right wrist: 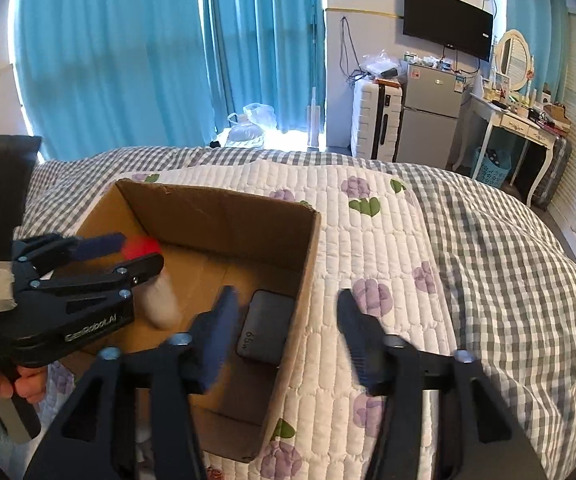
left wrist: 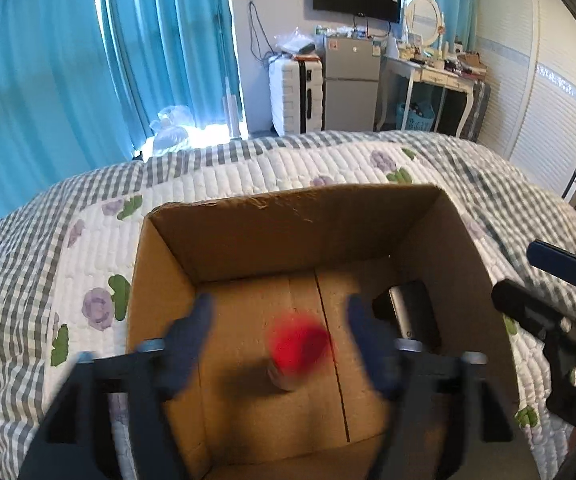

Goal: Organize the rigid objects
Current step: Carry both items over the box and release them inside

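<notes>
Our left claw stands apart over the cardboard box, so the blurred red-capped bottle seems to drop inside; our right claw, apart and empty, straddles the wall at three o'clock.

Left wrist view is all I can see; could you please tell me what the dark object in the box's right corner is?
Observer: The right wrist view shows a flat dark block lying inside the cardboard box, printed with what reads as 65W.
Operator: Is the right gripper holding anything?
Observer: No, the right gripper is open and empty, one finger over the box, the other over the quilt.
Operator: And the red-capped bottle?
Observer: From the side, the red-capped bottle shows a whitish body, leaning cap-uppermost beside the left gripper.
</notes>
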